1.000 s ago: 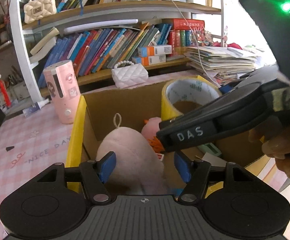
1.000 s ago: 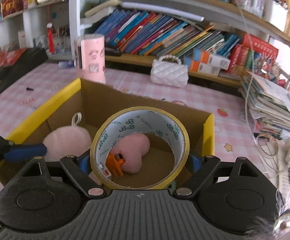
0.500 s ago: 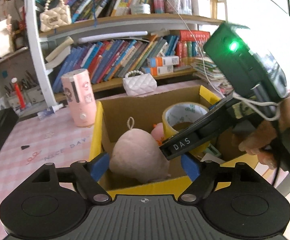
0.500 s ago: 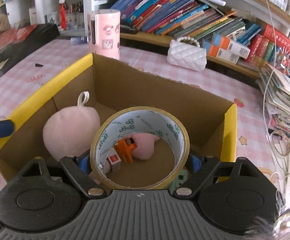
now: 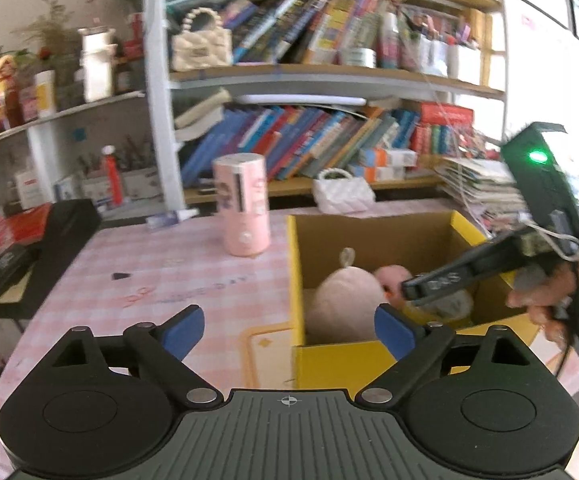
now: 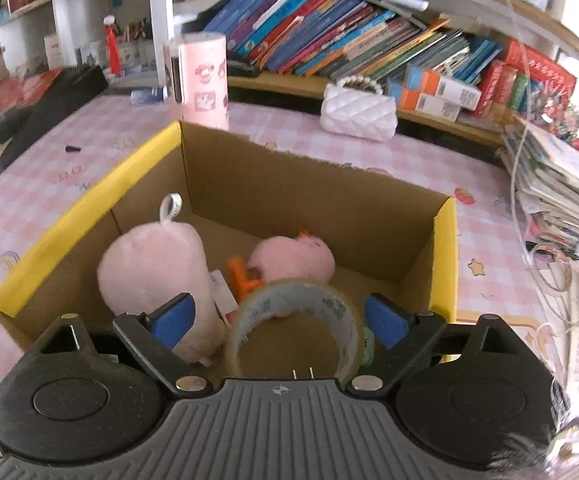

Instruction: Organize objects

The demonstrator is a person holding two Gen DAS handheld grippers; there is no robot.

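A cardboard box [image 6: 85, 216] with yellow flaps [image 5: 295, 272] stands on the pink checked table. Inside lie a large pink plush [image 6: 153, 268], a small pink plush [image 6: 293, 258] and an orange clip [image 6: 241, 276]. My right gripper [image 6: 279, 322] hangs over the box's near end, its jaws opening. The tape roll [image 6: 285, 300] is blurred below and between the blue pads, touching neither. My left gripper [image 5: 287, 334] is outside the box's near left corner, jaws opening, nothing between them. The left wrist view shows the plush [image 5: 345, 304] and the right gripper [image 5: 413, 294], held by a hand.
A pink cylinder [image 5: 245, 208] and a white quilted handbag [image 5: 343, 196] stand behind the box, before shelves full of books. A black case [image 5: 49, 248] lies at the table's left edge. Stacked papers [image 6: 561, 192] and cables crowd the right side.
My left gripper let go of the large plush, drew back and up out of the box, and opened wide. The tape roll left the right gripper's pads and dropped lower into the box.
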